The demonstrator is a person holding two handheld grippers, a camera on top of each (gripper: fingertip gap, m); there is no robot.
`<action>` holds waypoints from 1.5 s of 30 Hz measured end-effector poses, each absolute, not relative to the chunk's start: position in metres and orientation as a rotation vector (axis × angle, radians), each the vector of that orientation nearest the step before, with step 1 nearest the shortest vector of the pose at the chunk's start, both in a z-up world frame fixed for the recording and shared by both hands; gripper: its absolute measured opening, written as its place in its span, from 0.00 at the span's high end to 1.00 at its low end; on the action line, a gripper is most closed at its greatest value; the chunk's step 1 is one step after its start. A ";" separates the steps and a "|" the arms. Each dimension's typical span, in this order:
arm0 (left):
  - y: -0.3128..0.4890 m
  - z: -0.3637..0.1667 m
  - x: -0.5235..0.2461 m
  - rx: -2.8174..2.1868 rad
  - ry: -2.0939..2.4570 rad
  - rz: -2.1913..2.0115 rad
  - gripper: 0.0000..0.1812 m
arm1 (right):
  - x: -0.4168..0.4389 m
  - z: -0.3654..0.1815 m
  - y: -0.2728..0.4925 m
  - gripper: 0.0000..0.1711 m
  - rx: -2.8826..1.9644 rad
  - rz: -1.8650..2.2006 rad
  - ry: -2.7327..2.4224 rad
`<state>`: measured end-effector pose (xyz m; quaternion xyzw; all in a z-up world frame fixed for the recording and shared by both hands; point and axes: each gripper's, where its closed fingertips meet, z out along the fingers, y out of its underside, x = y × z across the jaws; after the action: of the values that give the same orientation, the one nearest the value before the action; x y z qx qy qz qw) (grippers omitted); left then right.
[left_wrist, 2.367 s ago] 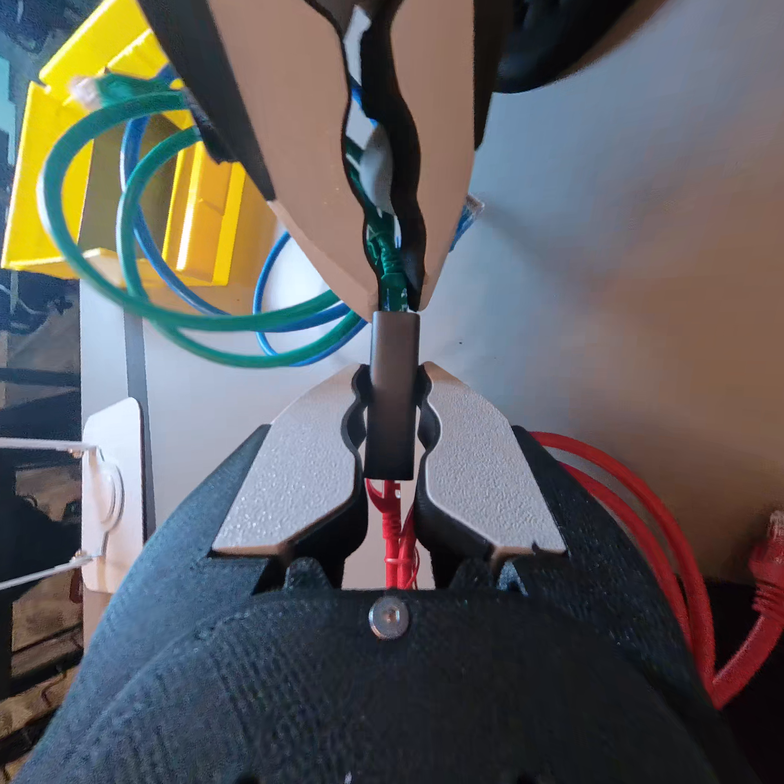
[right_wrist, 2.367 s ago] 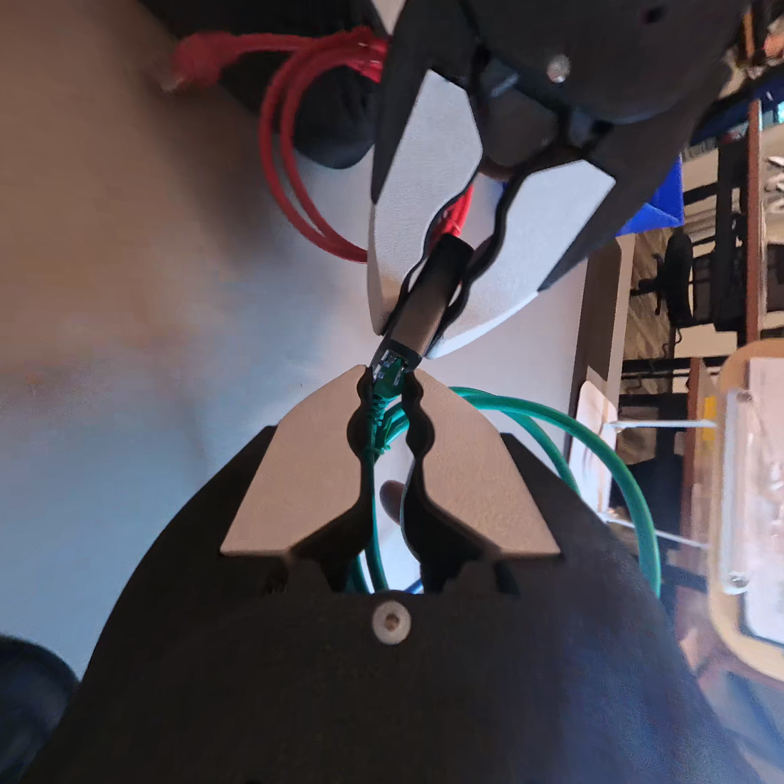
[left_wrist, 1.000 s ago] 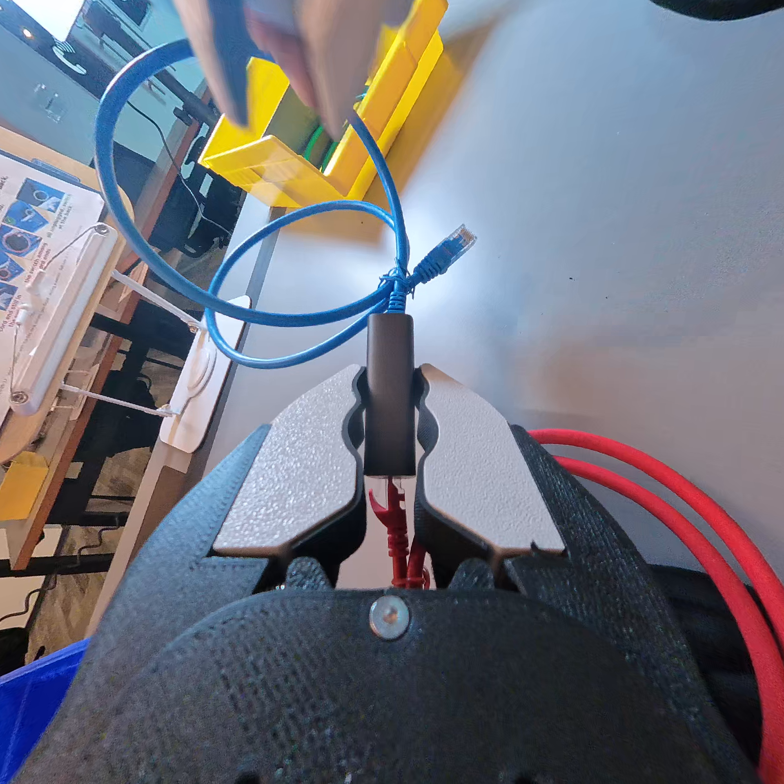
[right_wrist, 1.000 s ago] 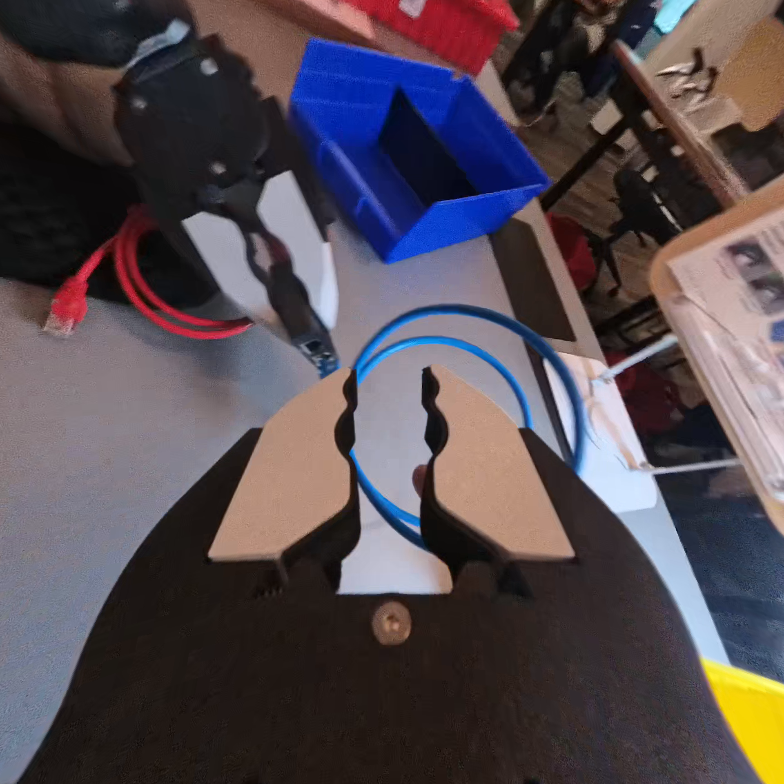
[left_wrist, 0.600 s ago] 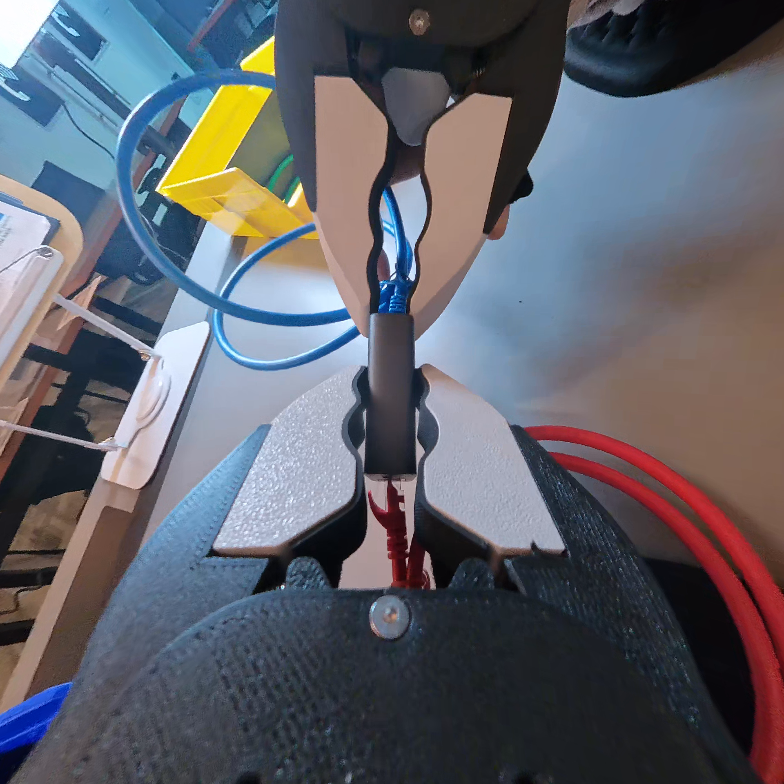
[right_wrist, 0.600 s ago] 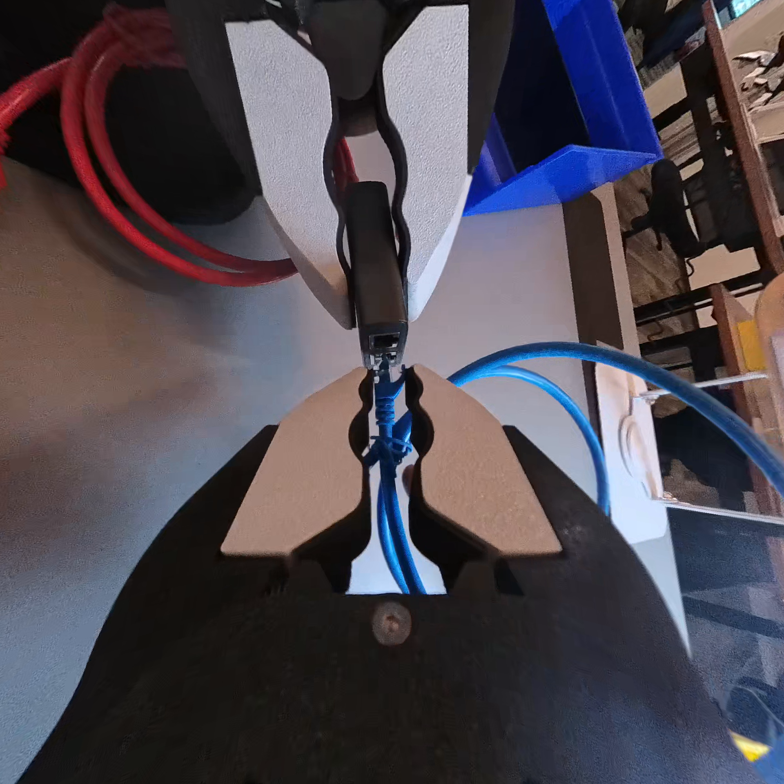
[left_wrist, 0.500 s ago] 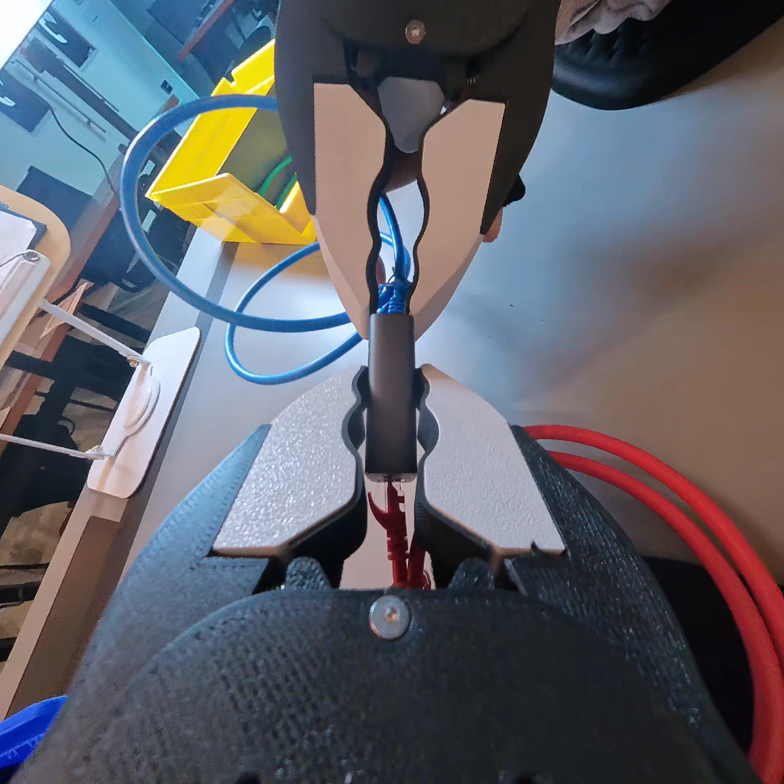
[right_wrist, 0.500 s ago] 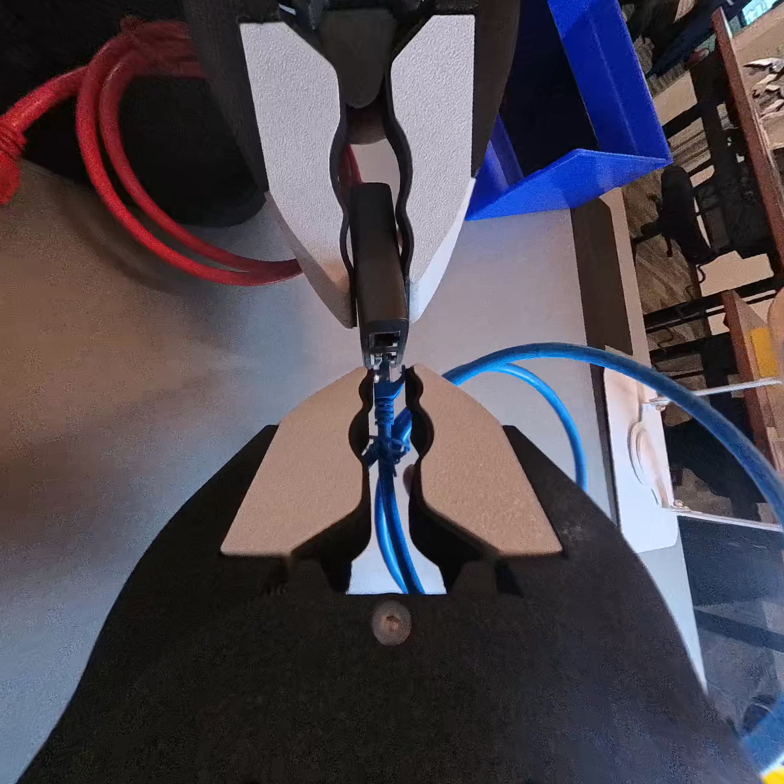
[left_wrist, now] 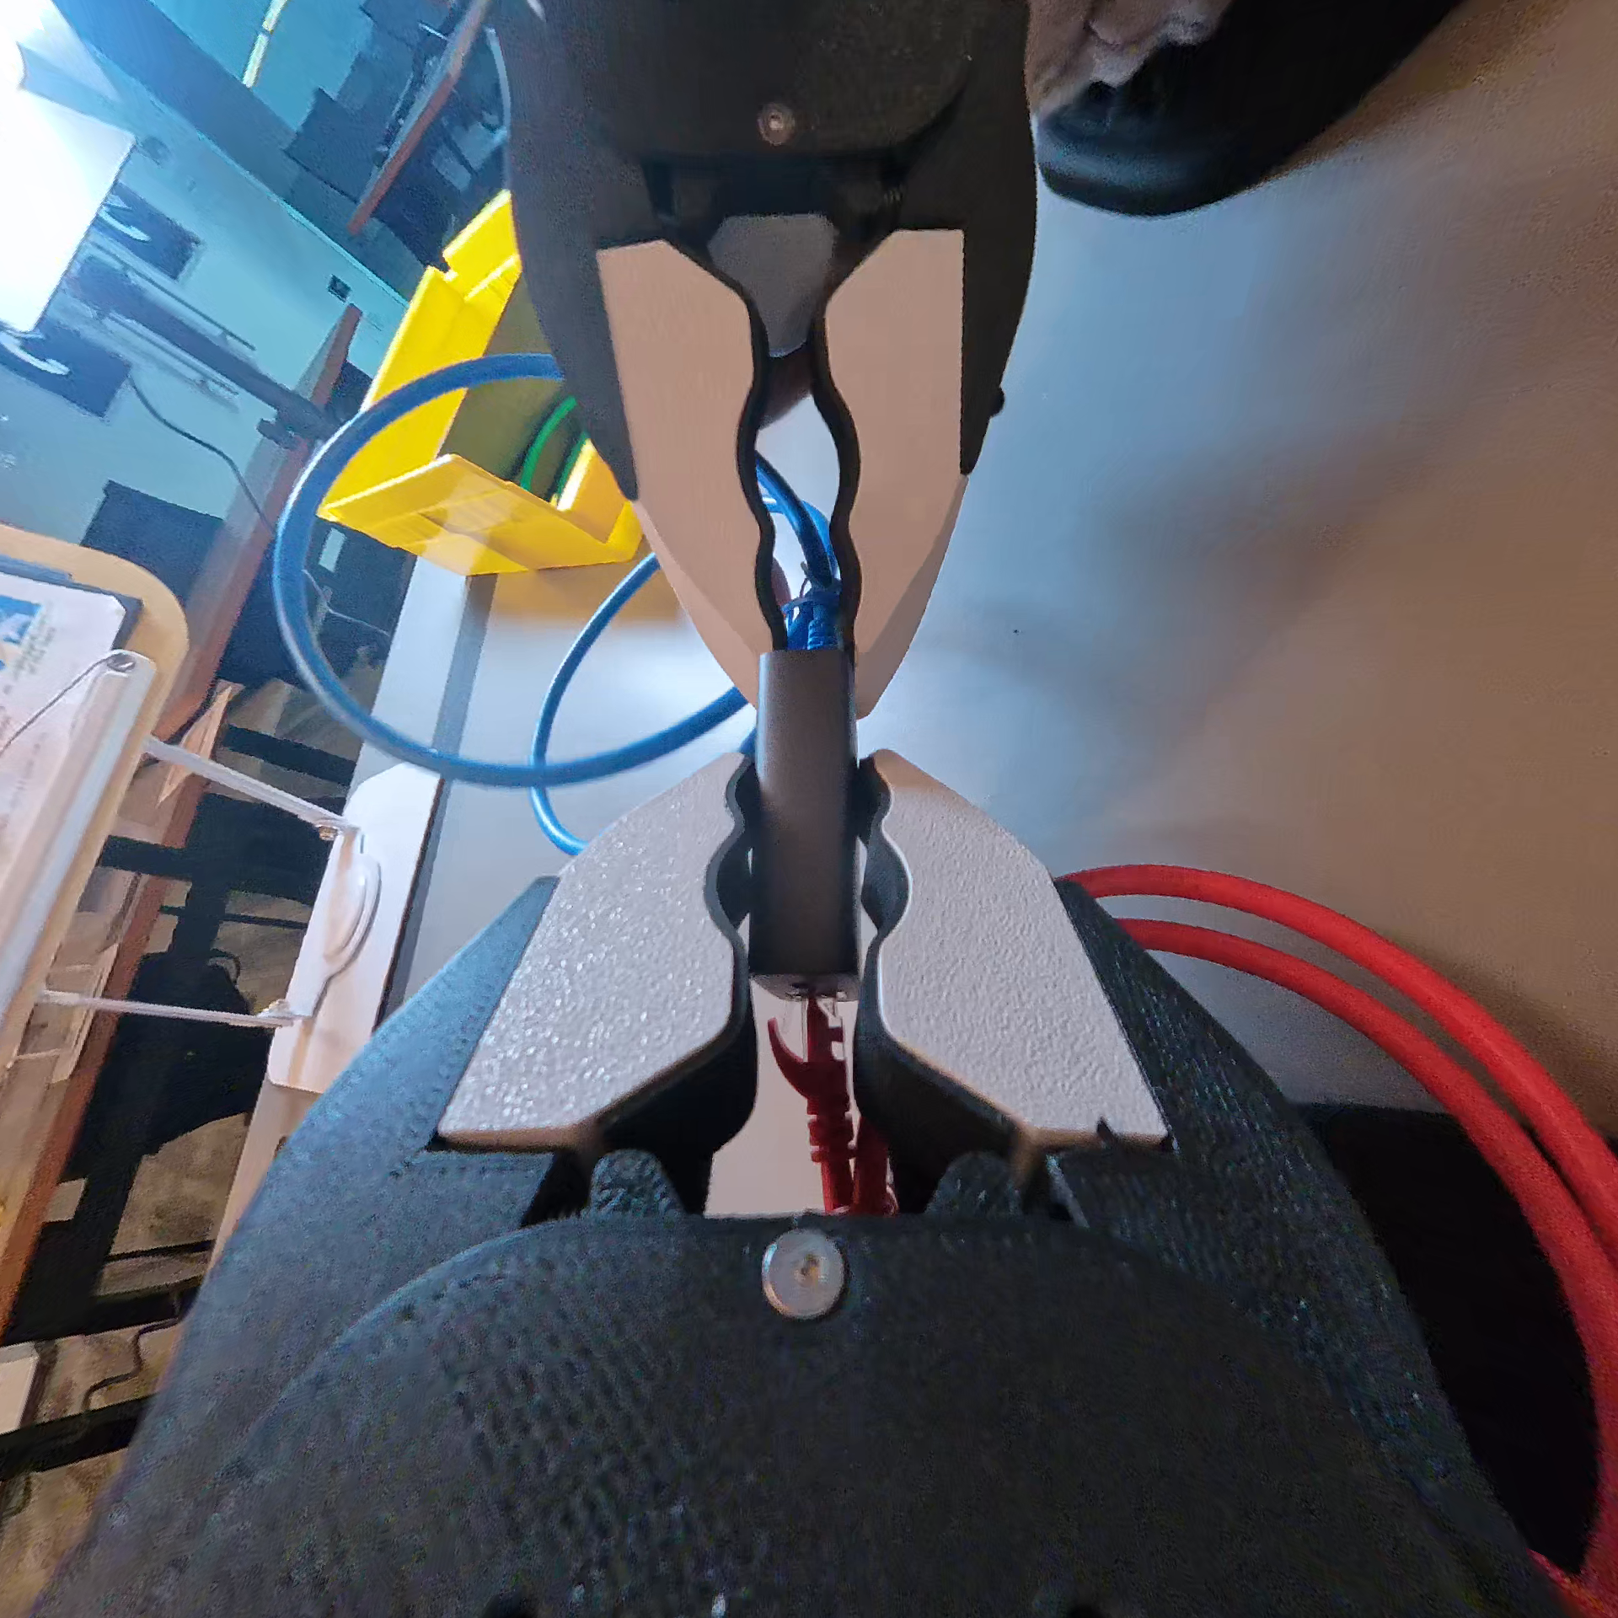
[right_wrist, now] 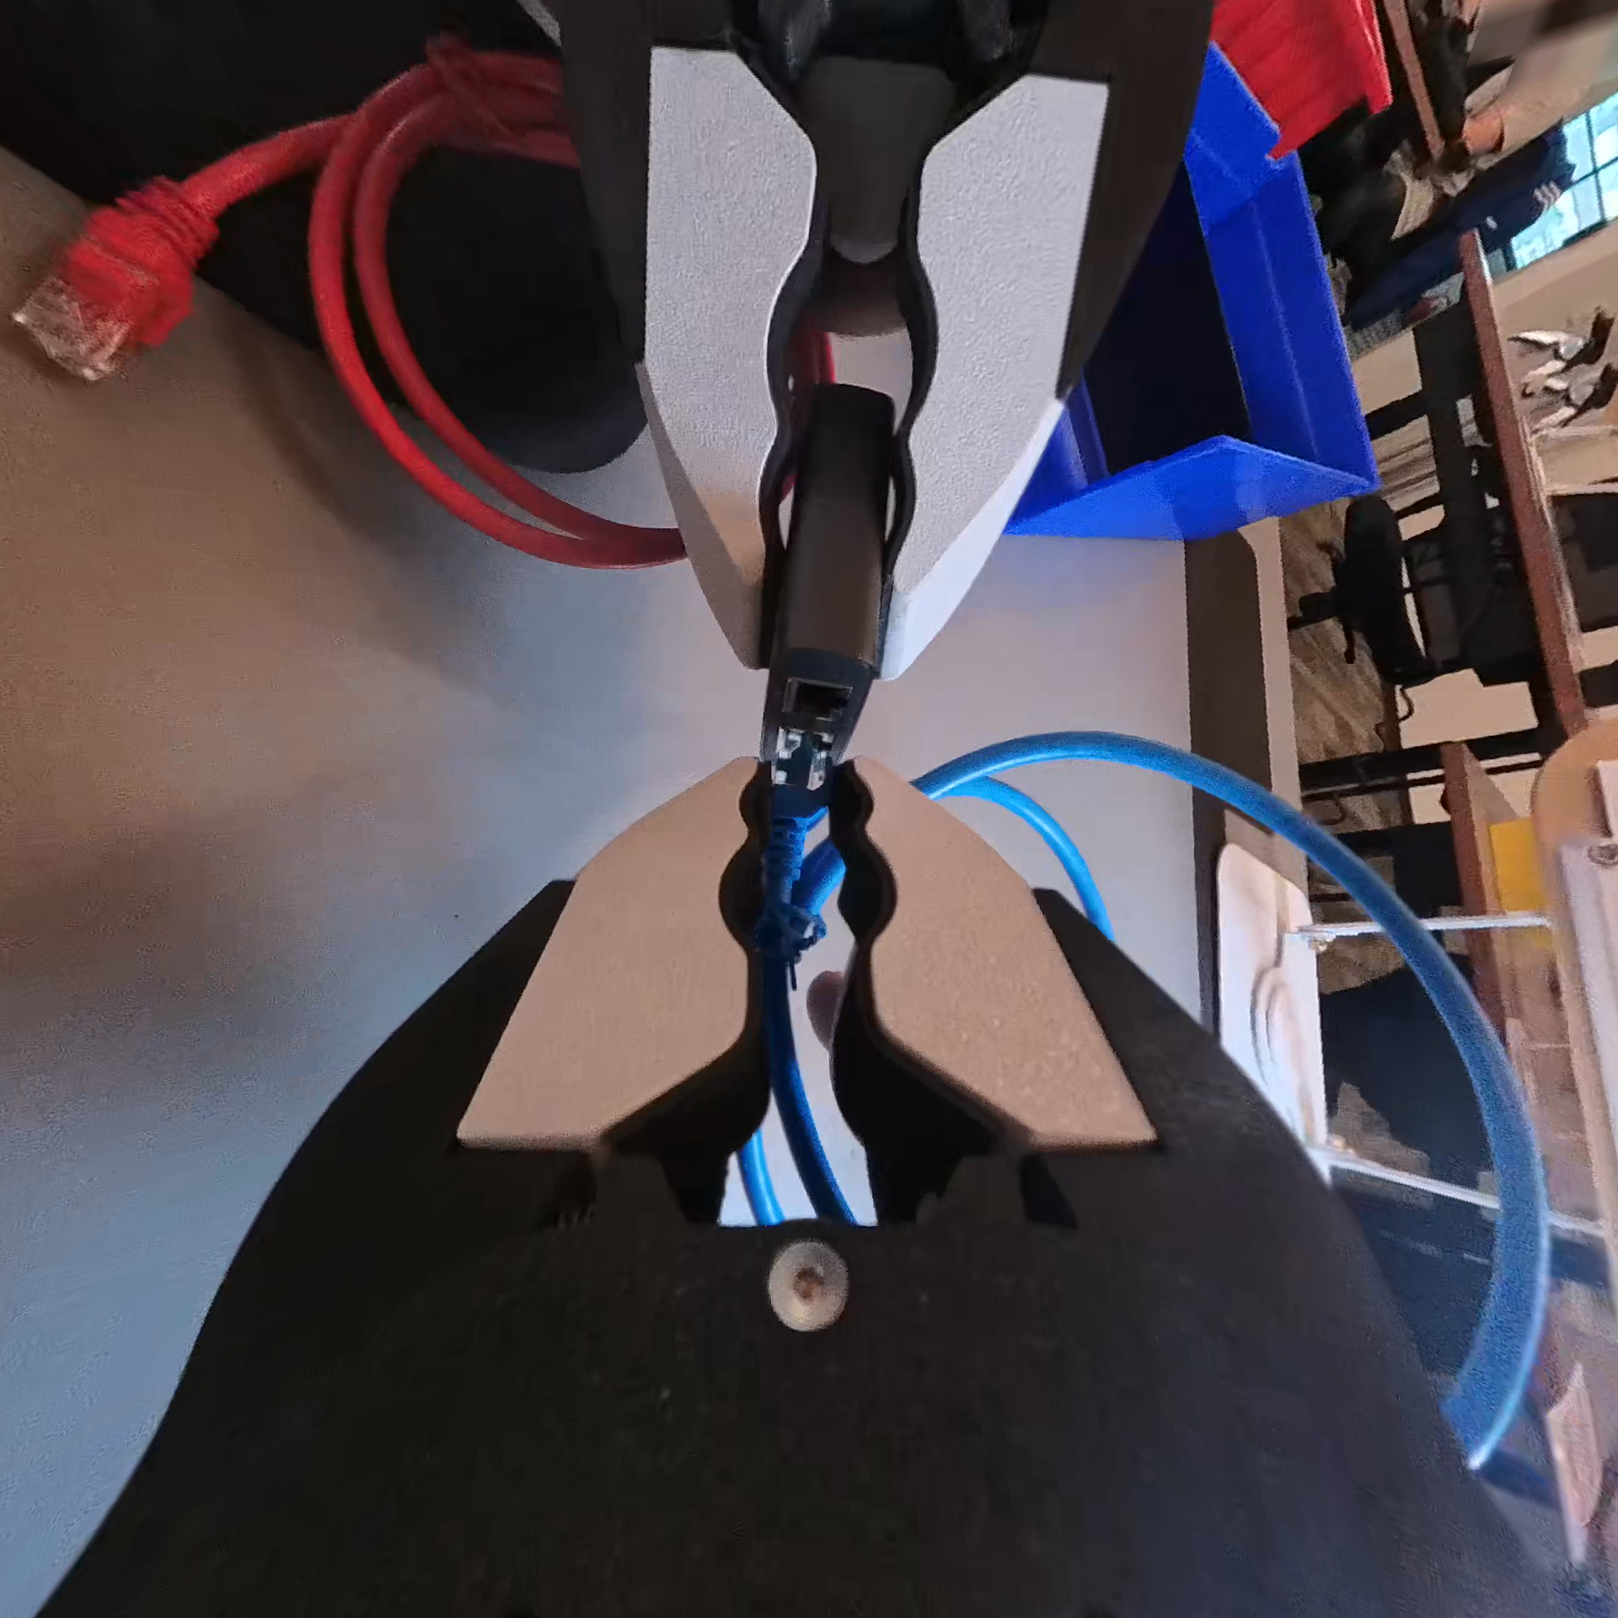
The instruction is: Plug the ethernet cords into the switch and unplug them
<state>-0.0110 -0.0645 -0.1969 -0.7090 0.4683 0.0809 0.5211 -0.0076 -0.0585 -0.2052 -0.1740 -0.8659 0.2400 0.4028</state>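
Observation:
My left gripper (left_wrist: 805, 770) is shut on a small black switch (left_wrist: 804, 832) and holds it above the grey table. A red cord (left_wrist: 1401, 989) is plugged into the switch's near end by its red plug (left_wrist: 823, 1077). My right gripper (right_wrist: 804, 770) is shut on the blue cord (right_wrist: 1138, 742) just behind its plug (right_wrist: 798, 757). That plug sits at the lower port on the switch's far end (right_wrist: 836, 525); the port above it is empty. The two grippers face each other, tips almost touching. The red cord's free plug (right_wrist: 87, 306) lies on the table.
A yellow bin (left_wrist: 473, 517) stands on the table beyond the right gripper. A blue bin (right_wrist: 1269, 350) stands behind the left gripper. A white plate (left_wrist: 341, 919) sits at the table edge, with shelves and furniture past it. The blue cord loops out over that edge. Both grippers' tips are close together, under 4 cm apart.
The right gripper came in, shut on the blue cord behind its plug and brought the plug to the switch's lower port. The left gripper kept hold of the switch.

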 end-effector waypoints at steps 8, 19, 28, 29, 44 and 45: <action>-0.070 -0.214 0.012 -1.730 1.238 0.067 0.87 | 0.023 -0.222 -0.066 0.93 -0.240 0.517 -2.451; -0.057 -0.234 -0.018 -1.878 1.217 0.283 0.88 | 0.073 -0.210 -0.073 0.93 -0.329 0.681 -2.607; -0.060 -0.172 -0.013 -1.748 0.944 0.034 0.88 | 0.061 -0.116 0.035 0.92 -0.768 0.644 -2.139; -0.059 -0.173 -0.017 -1.748 0.899 -0.009 0.88 | 0.060 -0.101 0.057 0.92 -0.858 0.654 -2.073; -0.054 -0.174 -0.028 -1.719 0.761 -0.091 0.88 | 0.014 -0.134 0.237 0.78 -1.465 0.621 -1.441; -0.053 -0.172 -0.030 -1.710 0.738 -0.108 0.88 | 0.010 -0.124 0.217 0.78 -1.410 0.714 -1.454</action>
<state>-0.0303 -0.0528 -0.1719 -0.7363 0.3178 -0.0466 0.5956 0.0101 0.2174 -0.1240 -0.5771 -0.5952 0.2922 0.4768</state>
